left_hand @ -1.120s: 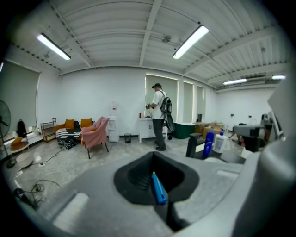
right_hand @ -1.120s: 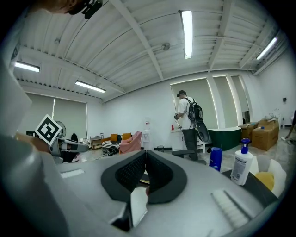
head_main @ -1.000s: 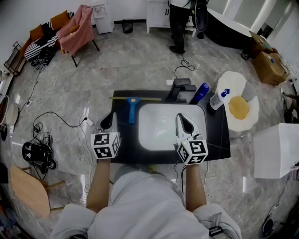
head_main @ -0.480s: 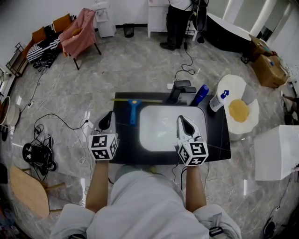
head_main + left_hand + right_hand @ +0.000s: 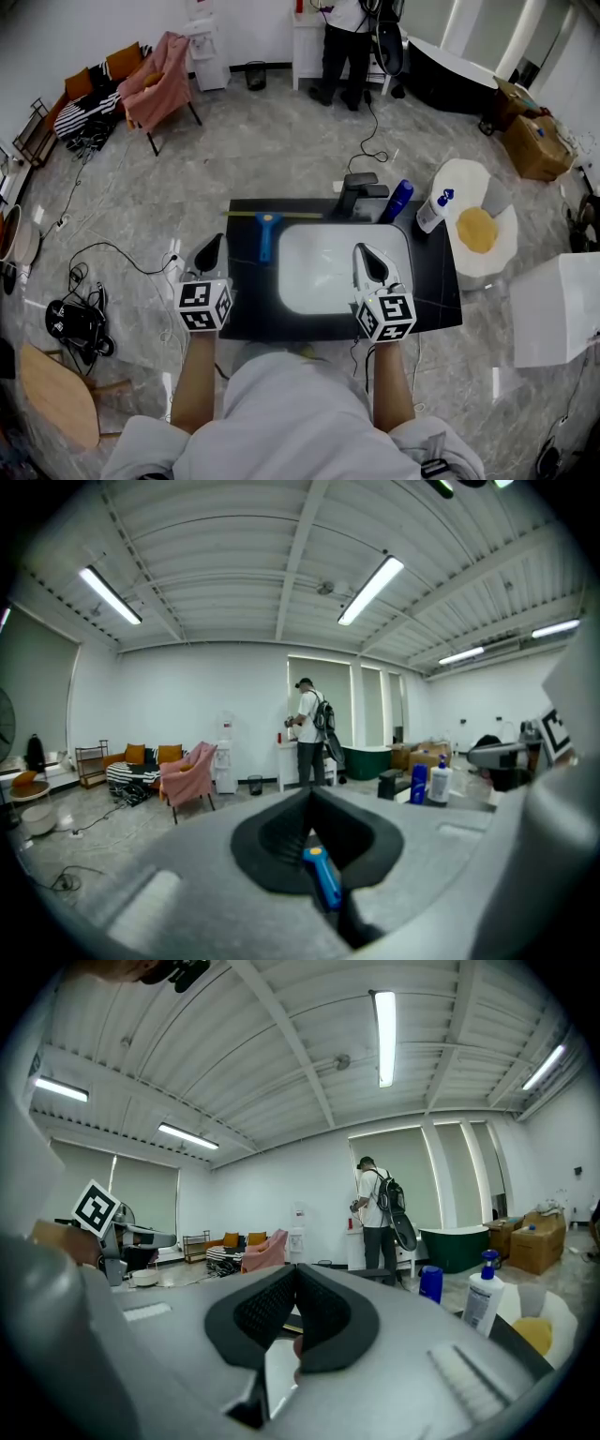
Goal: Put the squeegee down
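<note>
The squeegee (image 5: pixel 267 230), blue-handled with a thin yellowish blade, lies flat on the black counter (image 5: pixel 433 295) left of the white sink (image 5: pixel 330 272). Nothing holds it. My left gripper (image 5: pixel 212 242) hovers at the counter's left edge, a short way left of and nearer than the handle, jaws shut and empty. In the left gripper view the blue handle (image 5: pixel 323 874) shows just beyond the closed left gripper (image 5: pixel 312 794). My right gripper (image 5: pixel 367 251) hangs over the sink's right side, shut with nothing in it. In its own view the right gripper (image 5: pixel 295 1274) has its pads meeting.
A black faucet (image 5: pixel 356 195), a blue bottle (image 5: pixel 397 200) and a white pump bottle (image 5: pixel 434 211) stand along the counter's back. A round white table (image 5: pixel 502 246) and a white box (image 5: pixel 553 309) are to the right. A person (image 5: pixel 342 37) stands far back. Cables (image 5: pixel 103 253) lie on the floor to the left.
My left gripper has lifted and drawn slightly left, away from the squeegee, which stays on the counter. The person at the back has walked farther off. The right gripper has kept still.
</note>
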The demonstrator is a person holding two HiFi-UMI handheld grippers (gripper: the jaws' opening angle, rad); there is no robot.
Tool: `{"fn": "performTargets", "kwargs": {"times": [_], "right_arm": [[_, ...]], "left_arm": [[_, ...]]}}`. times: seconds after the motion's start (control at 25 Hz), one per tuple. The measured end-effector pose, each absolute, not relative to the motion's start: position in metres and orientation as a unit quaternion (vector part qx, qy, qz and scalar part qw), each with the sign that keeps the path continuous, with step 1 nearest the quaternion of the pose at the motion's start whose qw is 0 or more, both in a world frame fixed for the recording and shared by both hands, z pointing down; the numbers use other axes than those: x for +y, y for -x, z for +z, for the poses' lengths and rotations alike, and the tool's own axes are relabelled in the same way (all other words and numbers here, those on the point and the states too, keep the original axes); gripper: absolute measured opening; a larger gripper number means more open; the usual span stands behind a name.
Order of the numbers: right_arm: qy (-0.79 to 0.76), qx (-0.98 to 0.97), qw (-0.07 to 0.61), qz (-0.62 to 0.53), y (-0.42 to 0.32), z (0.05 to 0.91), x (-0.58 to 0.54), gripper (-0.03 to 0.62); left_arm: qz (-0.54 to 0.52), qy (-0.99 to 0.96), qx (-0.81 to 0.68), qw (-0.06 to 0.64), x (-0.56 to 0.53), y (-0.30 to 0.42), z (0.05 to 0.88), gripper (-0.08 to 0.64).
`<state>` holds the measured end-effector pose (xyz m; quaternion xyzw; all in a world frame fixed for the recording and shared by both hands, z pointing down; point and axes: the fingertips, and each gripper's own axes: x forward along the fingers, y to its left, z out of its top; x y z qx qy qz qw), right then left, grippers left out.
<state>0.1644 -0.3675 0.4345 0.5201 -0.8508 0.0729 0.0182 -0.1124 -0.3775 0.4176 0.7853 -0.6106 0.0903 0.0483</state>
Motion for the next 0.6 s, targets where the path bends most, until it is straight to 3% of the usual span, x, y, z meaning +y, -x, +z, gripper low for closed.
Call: {"fn": "performTargets", "kwargs": {"times": [0.6], "right_arm": [[-0.529, -0.845, 0.02, 0.069, -0.175, 0.431, -0.365, 0.003]], "left_arm": [[0.09, -0.79, -0.605, 0.042, -0.377, 0.12, 0.412, -0.002]]}}
